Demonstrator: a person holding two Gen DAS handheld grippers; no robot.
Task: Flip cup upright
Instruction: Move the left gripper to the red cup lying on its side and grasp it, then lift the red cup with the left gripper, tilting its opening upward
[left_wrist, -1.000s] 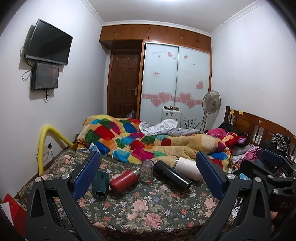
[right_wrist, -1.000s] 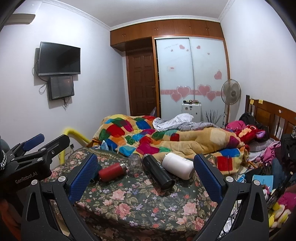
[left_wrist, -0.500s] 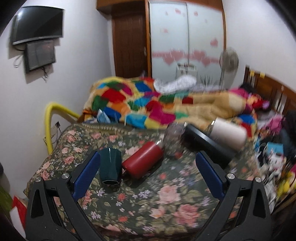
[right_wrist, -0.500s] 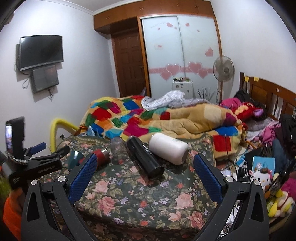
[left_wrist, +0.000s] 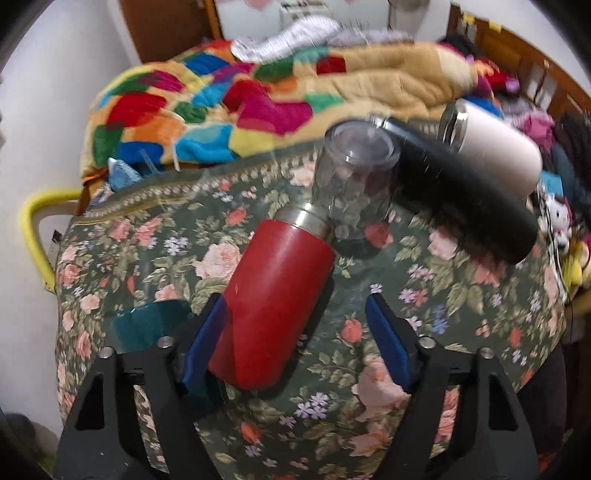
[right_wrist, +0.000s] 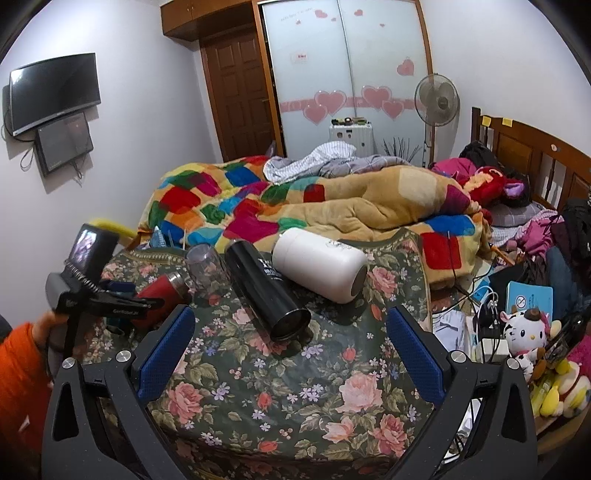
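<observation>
A red flask (left_wrist: 275, 302) lies on its side on the floral table cover (left_wrist: 147, 243). My left gripper (left_wrist: 295, 332) is open with the flask's base between its blue pads; the left pad (left_wrist: 205, 339) is against it, the right pad (left_wrist: 388, 347) stands apart. The flask also shows in the right wrist view (right_wrist: 162, 295). A clear glass (left_wrist: 354, 184) stands upside down at the flask's neck. A black flask (right_wrist: 266, 291) and a white flask (right_wrist: 317, 269) lie on their sides. A dark green cup (left_wrist: 147, 325) sits left of my left gripper. My right gripper (right_wrist: 291, 354) is open and empty above the table's near part.
A colourful quilt (right_wrist: 295, 206) is piled on the bed behind the table. A yellow rail (left_wrist: 33, 229) runs along the table's left side. Plush toys (right_wrist: 524, 332) and cables lie off the right edge. A wooden headboard (right_wrist: 535, 155) stands at the right.
My left gripper has moved forward and down to the red flask, which now sits between its pads. My right gripper has moved in a little closer over the table.
</observation>
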